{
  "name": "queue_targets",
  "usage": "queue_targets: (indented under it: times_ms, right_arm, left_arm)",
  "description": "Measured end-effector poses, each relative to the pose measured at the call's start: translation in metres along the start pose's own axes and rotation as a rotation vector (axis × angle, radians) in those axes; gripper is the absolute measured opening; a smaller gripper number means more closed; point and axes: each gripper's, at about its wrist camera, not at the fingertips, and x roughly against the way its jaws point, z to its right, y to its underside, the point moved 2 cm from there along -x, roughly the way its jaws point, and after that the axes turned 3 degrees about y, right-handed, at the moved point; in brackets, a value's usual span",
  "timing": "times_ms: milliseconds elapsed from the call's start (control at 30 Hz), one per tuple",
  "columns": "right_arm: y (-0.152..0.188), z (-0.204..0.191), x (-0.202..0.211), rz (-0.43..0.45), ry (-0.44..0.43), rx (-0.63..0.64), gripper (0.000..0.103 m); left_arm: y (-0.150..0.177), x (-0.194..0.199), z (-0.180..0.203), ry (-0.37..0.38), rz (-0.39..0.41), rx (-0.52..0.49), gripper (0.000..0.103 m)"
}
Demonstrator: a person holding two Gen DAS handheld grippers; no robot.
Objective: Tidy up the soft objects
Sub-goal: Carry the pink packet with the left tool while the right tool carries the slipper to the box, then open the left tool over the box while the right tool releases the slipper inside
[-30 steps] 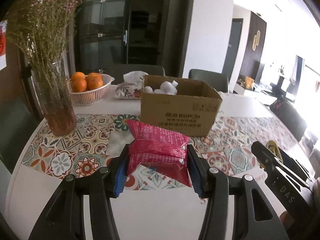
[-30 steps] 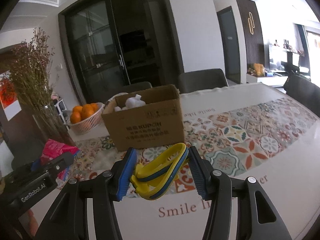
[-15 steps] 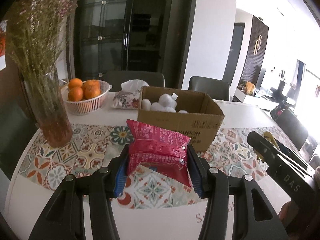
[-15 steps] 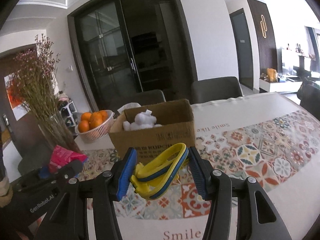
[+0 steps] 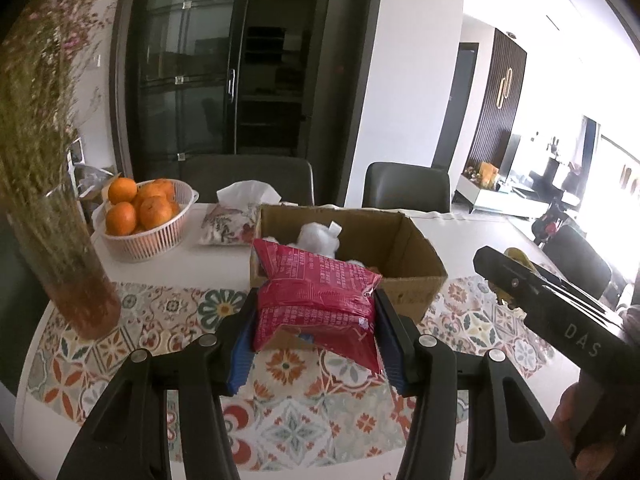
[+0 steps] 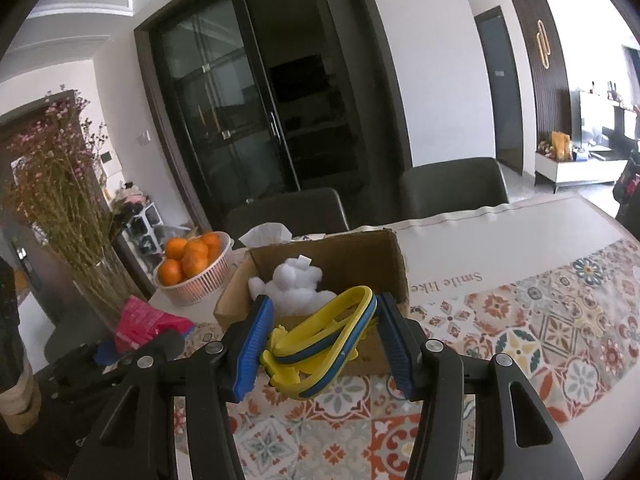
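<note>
Left wrist view: fingers [image 5: 316, 334] clamp red snack packet [image 5: 316, 300], centre frame before cardboard box [image 5: 416, 280]. Right fingers [image 6: 324, 340] clamp yellow sandal [image 6: 320, 340]. Risk: slippery packet slips; both hands collide over box.

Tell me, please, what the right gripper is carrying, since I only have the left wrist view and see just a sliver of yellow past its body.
Observer: The right gripper is shut on a yellow and blue strap toy, its loops standing between the jaws.
Operator: Thank you; what lies just beyond it?
Observer: The cardboard box, with a white plush inside.
Operator: Can that view see my red packet?
Observer: Yes, the red packet shows at its left, above the left gripper's body.
</note>
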Motion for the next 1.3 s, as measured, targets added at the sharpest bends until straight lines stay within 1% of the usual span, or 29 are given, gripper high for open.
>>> queue_targets:
  times_ms: [167, 300, 333, 400, 533, 633, 800, 967, 1067, 1133, 1167, 1233, 1300]
  right_arm:
    - [-0.021, 0.002, -0.026, -0.067, -0.022, 0.003, 0.053]
    - [-0.034, 0.006, -0.047, -0.136, -0.031, -0.003, 0.053]
    - [-0.039, 0.007, -0.055, -0.163, -0.028, -0.001, 0.053]
    - [-0.046, 0.007, -0.065, -0.185, -0.024, -0.001, 0.053]
    - [-0.059, 0.007, -0.089, -0.258, -0.017, 0.026, 0.053]
    - [-0.066, 0.006, -0.102, -0.294, -0.016, 0.037, 0.054]
    - [-0.076, 0.006, -0.130, -0.367, -0.004, 0.080, 0.054]
    - [-0.079, 0.012, -0.161, -0.428, 0.021, 0.098, 0.054]
    - [-0.076, 0.016, -0.176, -0.458, 0.031, 0.091, 0.054]
    - [-0.073, 0.017, -0.184, -0.478, 0.033, 0.087, 0.054]
    - [-0.072, 0.017, -0.189, -0.486, 0.032, 0.085, 0.054]
    - [-0.069, 0.017, -0.196, -0.511, 0.032, 0.090, 0.056]
    - [-0.067, 0.019, -0.200, -0.523, 0.033, 0.078, 0.058]
  left_arm:
    - [-0.021, -0.019, 0.001, 0.022, -0.030, -0.019, 0.053]
    - [-0.034, -0.037, 0.000, 0.042, -0.080, -0.034, 0.052]
    - [-0.037, -0.043, 0.000, 0.039, -0.093, -0.039, 0.052]
    - [-0.042, -0.051, -0.001, 0.044, -0.115, -0.045, 0.052]
    - [-0.054, -0.069, -0.003, 0.047, -0.160, -0.049, 0.052]
    - [-0.062, -0.084, -0.006, 0.043, -0.189, -0.056, 0.053]
    - [-0.068, -0.112, -0.008, 0.038, -0.260, -0.072, 0.053]
    - [-0.070, -0.146, -0.012, 0.034, -0.354, -0.073, 0.053]
    - [-0.067, -0.159, -0.014, 0.016, -0.377, -0.077, 0.053]
    - [-0.064, -0.168, -0.017, 0.014, -0.408, -0.058, 0.057]
    - [-0.062, -0.173, -0.018, 0.025, -0.427, -0.048, 0.062]
    - [-0.060, -0.178, -0.019, 0.011, -0.432, -0.048, 0.065]
    - [-0.060, -0.179, -0.020, -0.021, -0.429, -0.050, 0.072]
